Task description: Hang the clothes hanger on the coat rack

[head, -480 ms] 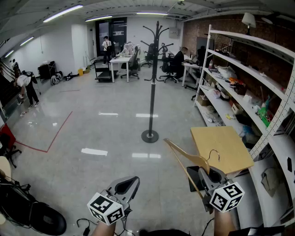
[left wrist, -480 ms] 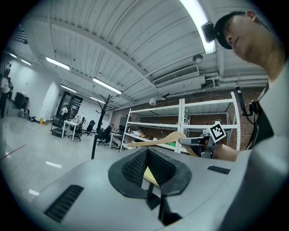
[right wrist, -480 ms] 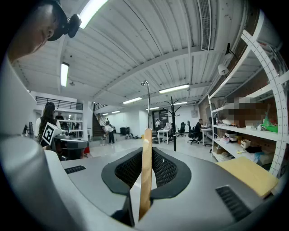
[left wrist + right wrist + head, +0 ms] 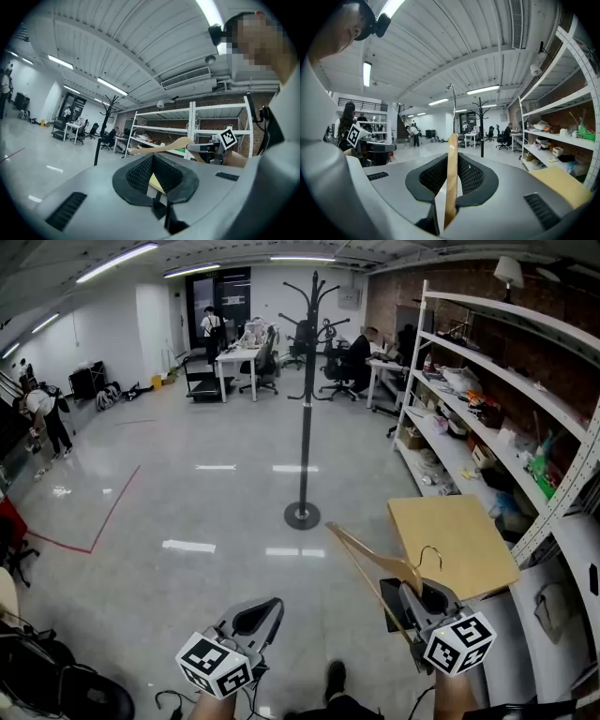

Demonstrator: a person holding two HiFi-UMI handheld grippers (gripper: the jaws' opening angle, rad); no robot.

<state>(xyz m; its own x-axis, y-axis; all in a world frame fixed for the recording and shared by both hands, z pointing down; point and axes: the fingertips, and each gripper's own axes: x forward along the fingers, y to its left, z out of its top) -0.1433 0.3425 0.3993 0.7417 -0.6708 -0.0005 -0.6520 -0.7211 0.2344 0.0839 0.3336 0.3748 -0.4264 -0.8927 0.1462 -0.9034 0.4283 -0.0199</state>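
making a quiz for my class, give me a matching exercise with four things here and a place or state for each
1 hanger
2 coat rack
3 left tool
4 wooden board

a stands on the floor ahead
b holds nothing
c clamped in the right tool
d beside the shelving

Pairs: 1-c, 2-a, 3-b, 4-d

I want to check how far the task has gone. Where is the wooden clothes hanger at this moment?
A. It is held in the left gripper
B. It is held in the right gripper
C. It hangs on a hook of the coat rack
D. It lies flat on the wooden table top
B: the right gripper is shut on the wooden hanger, and the coat rack stands apart from it, farther ahead on the floor.
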